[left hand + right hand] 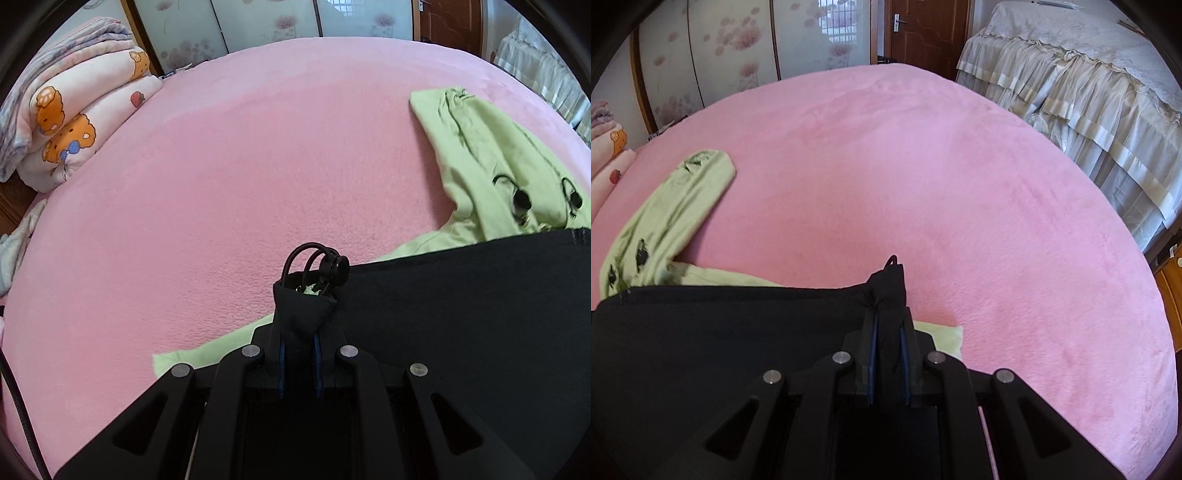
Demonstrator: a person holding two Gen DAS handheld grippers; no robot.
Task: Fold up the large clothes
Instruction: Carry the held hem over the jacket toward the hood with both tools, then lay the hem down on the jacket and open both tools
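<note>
Left tool (pixel 300 295) was clamped on a bunched black corner of the garment (pixel 461 295), low centre of its frame; a looped cord and round toggle (pixel 338 267) stuck out just past the pinch. Right tool (pixel 888 291) was likewise clamped on the opposite black corner, low centre of its own frame, a small cord loop poking above the fabric.

Between the two tools the black edge ran taut and roughly straight: toward the right edge of the left view, toward the left edge of the right view. Under it lay the pale green part of the same garment, with a green sleeve (pixel 683 192) reaching to upper left in the right view and to upper right in the left view. All of it rested on the pink bed (pixel 221 166). A folded printed quilt (pixel 74 110) sat at far upper left, well apart.

Judged step: carrying the black hem over the green body, a fold in progress. Next move likely calls for laying the edge down level, both corners aligned over the green layer, then letting go of both together. Risk: the toggle cord snagging on release.
</note>
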